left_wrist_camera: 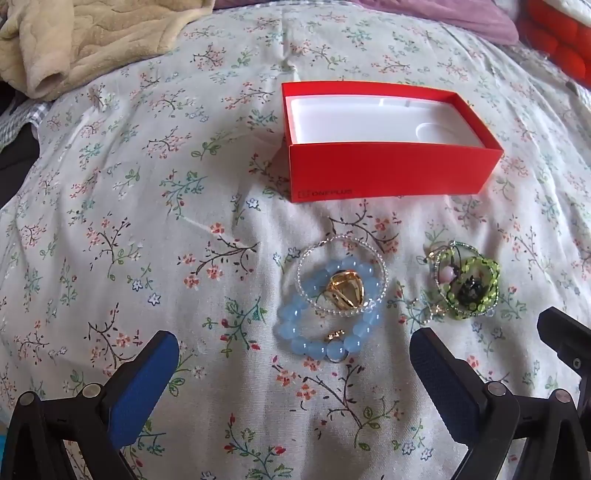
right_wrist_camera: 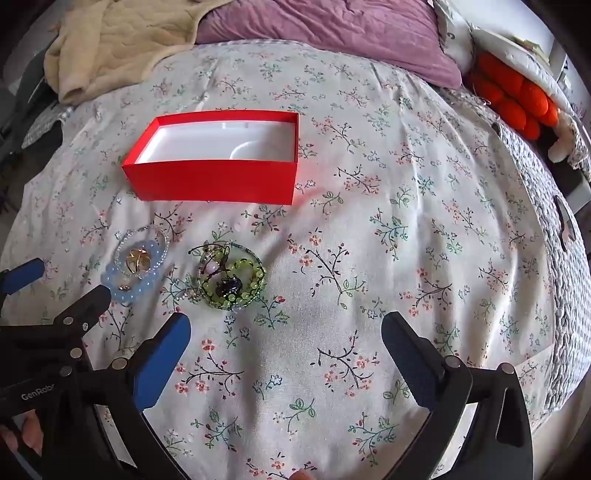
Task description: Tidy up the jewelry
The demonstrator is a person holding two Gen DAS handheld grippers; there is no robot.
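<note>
An open red box point(left_wrist_camera: 388, 173) with a white insert lies on the floral bedspread; it also shows in the right wrist view point(right_wrist_camera: 210, 184). In front of it lies a blue bead bracelet point(left_wrist_camera: 295, 332) with a clear bead ring point(left_wrist_camera: 306, 254) and a gold piece point(left_wrist_camera: 345, 291) on top. To its right lies a green bead bracelet pile point(left_wrist_camera: 469, 280). Both piles show in the right wrist view: the blue bracelet point(right_wrist_camera: 142, 286) and the green pile point(right_wrist_camera: 236, 280). My left gripper point(left_wrist_camera: 295, 350) is open and empty, just short of the blue bracelet. My right gripper point(right_wrist_camera: 286, 332) is open and empty, right of and nearer than the green pile.
A beige blanket point(left_wrist_camera: 88, 37) lies at the far left, a purple pillow point(right_wrist_camera: 332, 33) at the back and an orange cushion point(right_wrist_camera: 517, 96) at the far right. The bed edge point(right_wrist_camera: 565, 295) runs down the right side.
</note>
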